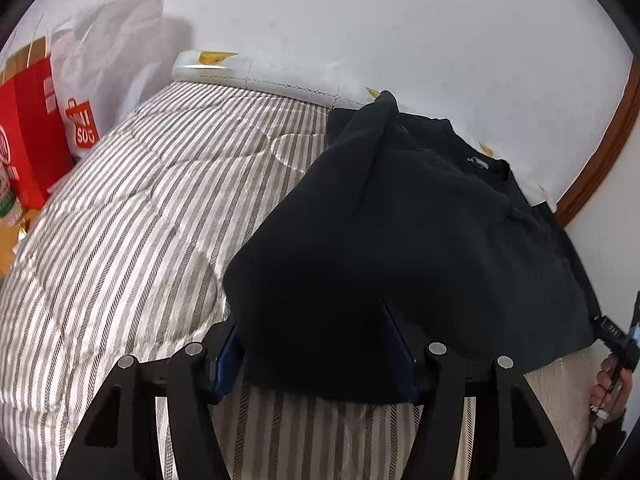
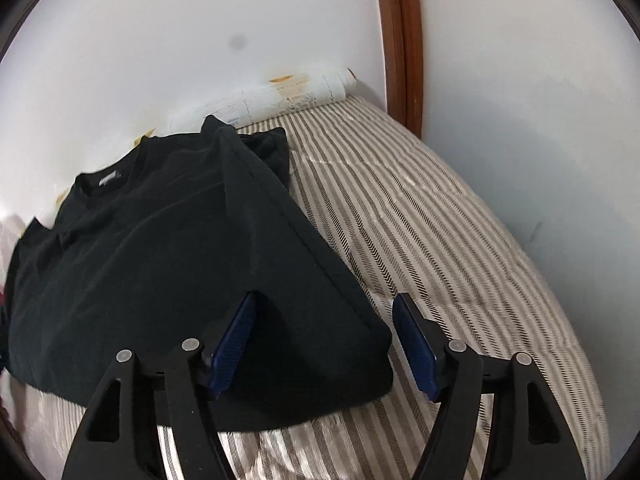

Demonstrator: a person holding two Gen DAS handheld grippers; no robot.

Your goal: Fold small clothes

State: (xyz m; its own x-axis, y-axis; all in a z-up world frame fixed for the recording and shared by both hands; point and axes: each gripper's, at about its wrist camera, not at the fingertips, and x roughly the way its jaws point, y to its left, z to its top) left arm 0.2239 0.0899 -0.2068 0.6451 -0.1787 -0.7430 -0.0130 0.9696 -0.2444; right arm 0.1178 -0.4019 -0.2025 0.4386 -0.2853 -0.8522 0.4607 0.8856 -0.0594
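A black T-shirt [image 1: 420, 240] lies on the striped bedspread [image 1: 140, 220], with its collar toward the wall and both side parts folded in over the middle. My left gripper [image 1: 316, 344] is open, its blue pads on either side of the shirt's near left hem corner, which bulges up between them. The shirt also shows in the right wrist view [image 2: 160, 260]. My right gripper [image 2: 324, 340] is open around the shirt's near right hem corner. Neither gripper is closed on the cloth.
Red and white shopping bags [image 1: 52, 120] stand at the far left by the bed. A rolled white mat [image 1: 256, 76] lies along the wall. A wooden door frame [image 2: 404, 40] stands at the right. The other hand and gripper [image 1: 616, 360] show at the left view's right edge.
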